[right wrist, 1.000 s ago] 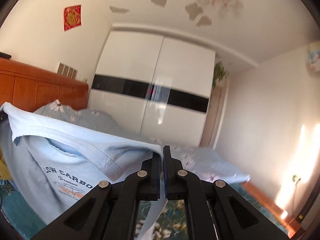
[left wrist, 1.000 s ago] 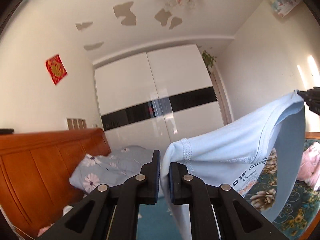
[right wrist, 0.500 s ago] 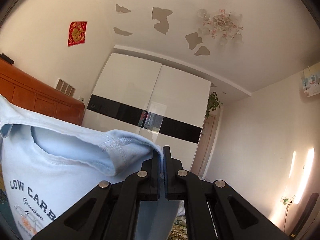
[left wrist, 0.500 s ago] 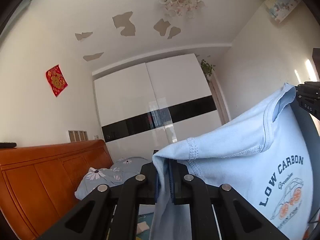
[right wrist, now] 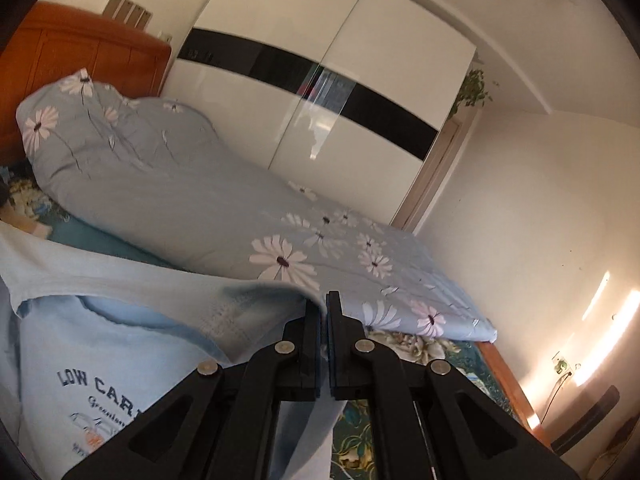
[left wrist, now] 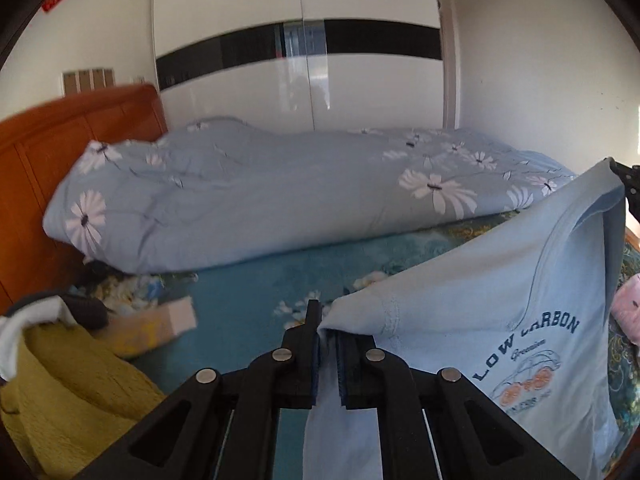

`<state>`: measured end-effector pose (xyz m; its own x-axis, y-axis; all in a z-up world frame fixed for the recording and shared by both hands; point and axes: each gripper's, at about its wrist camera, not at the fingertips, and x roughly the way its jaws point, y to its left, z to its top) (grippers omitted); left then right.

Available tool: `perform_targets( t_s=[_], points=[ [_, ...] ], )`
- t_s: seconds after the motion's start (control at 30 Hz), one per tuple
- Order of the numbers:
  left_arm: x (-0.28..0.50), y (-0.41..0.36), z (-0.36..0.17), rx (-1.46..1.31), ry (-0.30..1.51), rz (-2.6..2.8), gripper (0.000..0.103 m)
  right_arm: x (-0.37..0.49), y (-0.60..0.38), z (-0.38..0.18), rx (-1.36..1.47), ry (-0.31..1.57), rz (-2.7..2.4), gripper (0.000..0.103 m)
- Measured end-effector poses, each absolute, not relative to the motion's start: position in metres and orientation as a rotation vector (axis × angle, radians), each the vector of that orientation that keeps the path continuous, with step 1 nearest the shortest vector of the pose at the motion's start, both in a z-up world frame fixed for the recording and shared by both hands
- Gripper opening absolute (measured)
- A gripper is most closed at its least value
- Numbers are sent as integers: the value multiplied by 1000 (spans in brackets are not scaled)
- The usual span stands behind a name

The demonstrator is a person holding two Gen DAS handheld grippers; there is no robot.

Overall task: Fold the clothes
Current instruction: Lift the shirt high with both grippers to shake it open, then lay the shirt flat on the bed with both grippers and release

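A light blue T-shirt (left wrist: pixel 500 312) hangs spread between the two grippers, above the teal flowered bedspread (left wrist: pixel 256 280). In the left wrist view the left gripper (left wrist: pixel 329 320) sits at the bottom centre, its jaws clenched on one shoulder corner of the shirt; the cloth comes out between the jaws and falls away to the lower right of the frame, with the print "LOW CARBON" facing the camera. The shirt's far corner rises to the right edge of that frame, where the dark tip of the other gripper meets it. In the right wrist view the right gripper (right wrist: pixel 323 312) is at the bottom centre, jaws pinched tight on the other shoulder, and the shirt (right wrist: pixel 120 340) drapes to the lower left. A grey-blue quilt (left wrist: pixel 260 192) with white daisies lies behind, across the middle of both frames.
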<state>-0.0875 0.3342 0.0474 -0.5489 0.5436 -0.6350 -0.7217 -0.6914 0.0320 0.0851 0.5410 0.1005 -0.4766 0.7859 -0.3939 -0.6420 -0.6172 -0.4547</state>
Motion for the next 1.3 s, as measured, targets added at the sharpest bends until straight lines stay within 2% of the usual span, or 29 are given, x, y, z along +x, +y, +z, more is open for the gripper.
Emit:
perform_targets(
  t_s=[0.1, 0.27, 0.43, 0.7, 0.83, 0.9, 0.93, 0.97, 1.0, 1.13, 1.2, 1.27, 1.3],
  points=[
    [-114, 363, 14, -876, 399, 2234, 6, 55, 573, 60, -849, -297, 2102, 2],
    [-154, 395, -11, -984, 395, 2231, 6, 19, 620, 17, -962, -263, 2061, 2],
    [-188, 425, -53, -1136, 404, 2195, 6, -16, 658, -32, -1104, -146, 2041, 2],
    [-241, 422, -117, -1437, 75, 2044, 10, -37, 694, -111, -1255, 58, 2016, 2],
    [-247, 411, -126, -1474, -76, 1994, 11, -35, 705, -122, -1266, 152, 2054, 3],
    [-243, 404, -123, -1491, -135, 1949, 12, -28, 704, -117, -1249, 170, 2102, 9],
    [-240, 399, -119, -1501, -170, 1915, 18, -24, 703, -113, -1240, 178, 2129, 24],
    [-236, 393, -116, -1510, -204, 1880, 29, -19, 702, -108, -1230, 191, 2159, 42],
    [-232, 388, -112, -1519, -238, 1844, 33, -10, 698, -100, -1214, 229, 2201, 47],
    [-177, 348, -74, -1370, -181, 1886, 38, 41, 675, -72, -1141, 280, 2304, 48],
    [-147, 327, -55, -1284, -144, 1919, 49, 79, 661, -65, -1123, 317, 2321, 48],
    [-110, 301, -45, -1190, -111, 1975, 64, 122, 649, -65, -1124, 408, 2333, 48],
    [-91, 290, -43, -1152, -86, 2006, 66, 147, 641, -68, -1132, 466, 2326, 48]
  ],
)
